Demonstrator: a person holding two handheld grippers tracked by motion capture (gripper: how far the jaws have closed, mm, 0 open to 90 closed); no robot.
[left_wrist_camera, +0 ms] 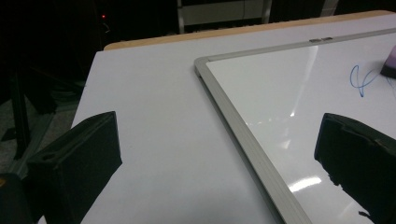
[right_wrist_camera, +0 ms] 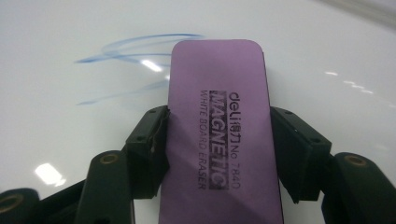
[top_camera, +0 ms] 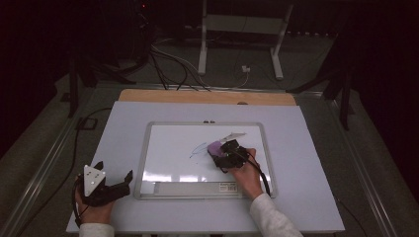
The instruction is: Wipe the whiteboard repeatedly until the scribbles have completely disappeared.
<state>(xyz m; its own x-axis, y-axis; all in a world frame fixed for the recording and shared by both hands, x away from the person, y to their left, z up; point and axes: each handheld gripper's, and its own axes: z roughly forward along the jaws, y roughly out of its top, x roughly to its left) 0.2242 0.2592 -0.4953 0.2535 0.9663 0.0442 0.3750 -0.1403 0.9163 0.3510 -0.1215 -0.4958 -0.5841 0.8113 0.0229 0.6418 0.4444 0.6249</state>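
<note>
A purple whiteboard eraser [right_wrist_camera: 219, 126] lies flat on the whiteboard [top_camera: 173, 148], and my right gripper [right_wrist_camera: 218, 154] is shut on its two long sides. In the high view the eraser [top_camera: 215, 147] sits mid-board beside blue pen marks [top_camera: 197, 149]; the right gripper [top_camera: 223, 153] is held by a hand in a white sleeve. Blue strokes [right_wrist_camera: 135, 46] show just beyond the eraser's far end. My left gripper [top_camera: 129, 177] rests on the table left of the board's frame, jaws wide apart with nothing between them. From its own view, the blue scribble [left_wrist_camera: 360, 80] and the eraser's edge [left_wrist_camera: 390, 63] appear far right.
The whiteboard has a silver frame [left_wrist_camera: 233, 126] and a tray along its near edge [top_camera: 192, 187]. It lies on a pale table top [top_camera: 306, 173] with a wooden strip [top_camera: 197, 96] at the far edge. Cables and a stand's legs [top_camera: 202, 49] lie on the floor beyond.
</note>
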